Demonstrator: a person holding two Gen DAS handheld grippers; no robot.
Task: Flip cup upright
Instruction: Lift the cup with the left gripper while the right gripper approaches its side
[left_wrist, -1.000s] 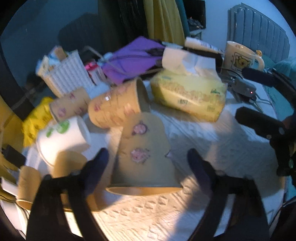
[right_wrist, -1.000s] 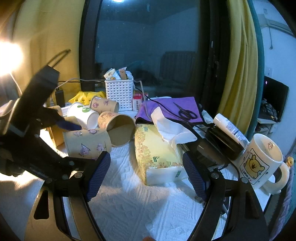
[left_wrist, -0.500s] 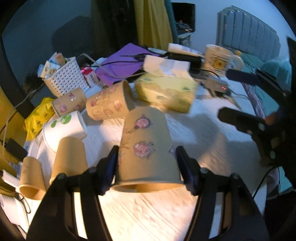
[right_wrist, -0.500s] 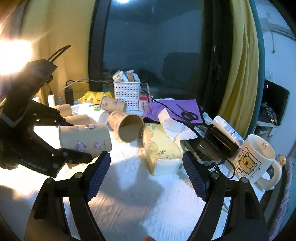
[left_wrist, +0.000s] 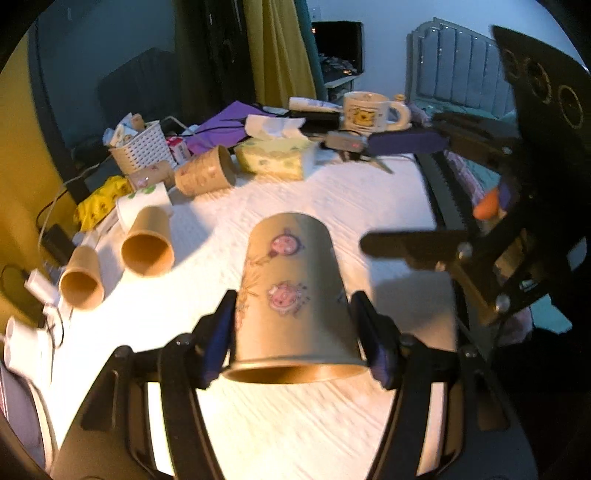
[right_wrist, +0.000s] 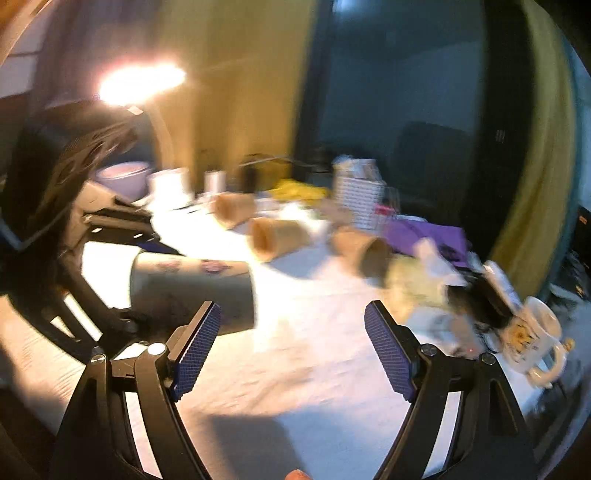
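Cup is clamped by left gripper; right gripper is held wide open, upper left crowded with cups.

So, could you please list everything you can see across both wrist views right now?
held paper cup: 1, tan with pink prints, clamped between left gripper's fingers
other paper cups: at least 5, tan and one white, lying on their sides at table's left
tissue pack: 1, yellow, far centre
basket: 1, white, far left
mug: 1, cream with bear, far right
cloth: 1, purple, behind the tissues
tablecloth: 1, white, covering the table
left gripper: 1, black with blue pads, shut on the cup
right gripper: 1, black with blue pads, open, empty
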